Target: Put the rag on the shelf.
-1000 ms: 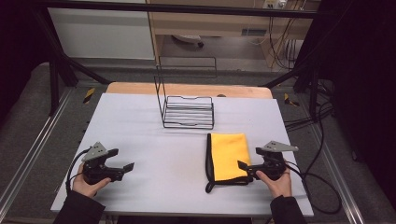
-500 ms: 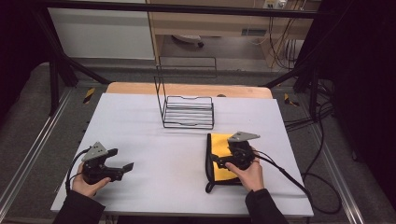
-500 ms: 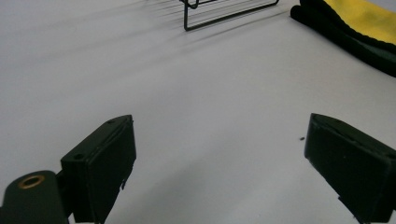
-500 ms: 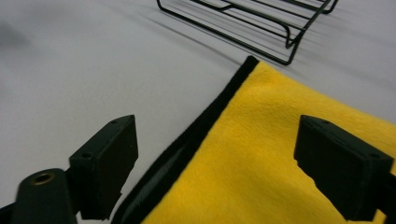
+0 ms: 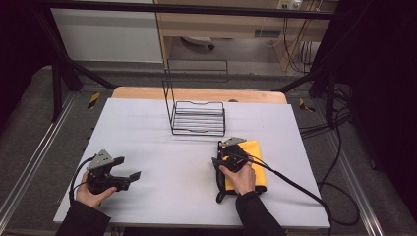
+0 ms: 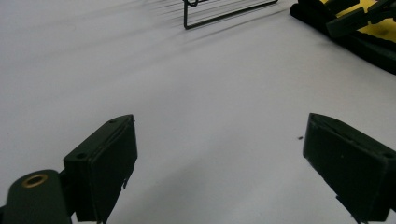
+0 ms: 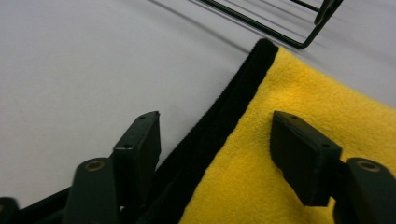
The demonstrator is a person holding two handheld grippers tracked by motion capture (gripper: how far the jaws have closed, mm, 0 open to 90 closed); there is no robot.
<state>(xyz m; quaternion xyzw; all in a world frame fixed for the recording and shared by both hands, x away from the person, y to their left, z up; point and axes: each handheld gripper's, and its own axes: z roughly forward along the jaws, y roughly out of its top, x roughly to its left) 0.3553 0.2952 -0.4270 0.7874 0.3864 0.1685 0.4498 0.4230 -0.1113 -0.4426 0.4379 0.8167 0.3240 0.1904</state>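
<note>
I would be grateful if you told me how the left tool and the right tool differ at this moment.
The left tool sits over bare table, far from the cloth; the right tool is over the yellow cloth, straddling its black edge. The left tool's jaws stand wide with nothing between them; the right tool's jaws have just been closing and are narrower, not yet pinching the cloth. Both are black and hand-held.

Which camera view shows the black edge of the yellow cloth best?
The right gripper view: the black edge runs close between the right tool's jaws. The high view shows it small, partly behind the hand; the left gripper view catches a far corner.
</note>
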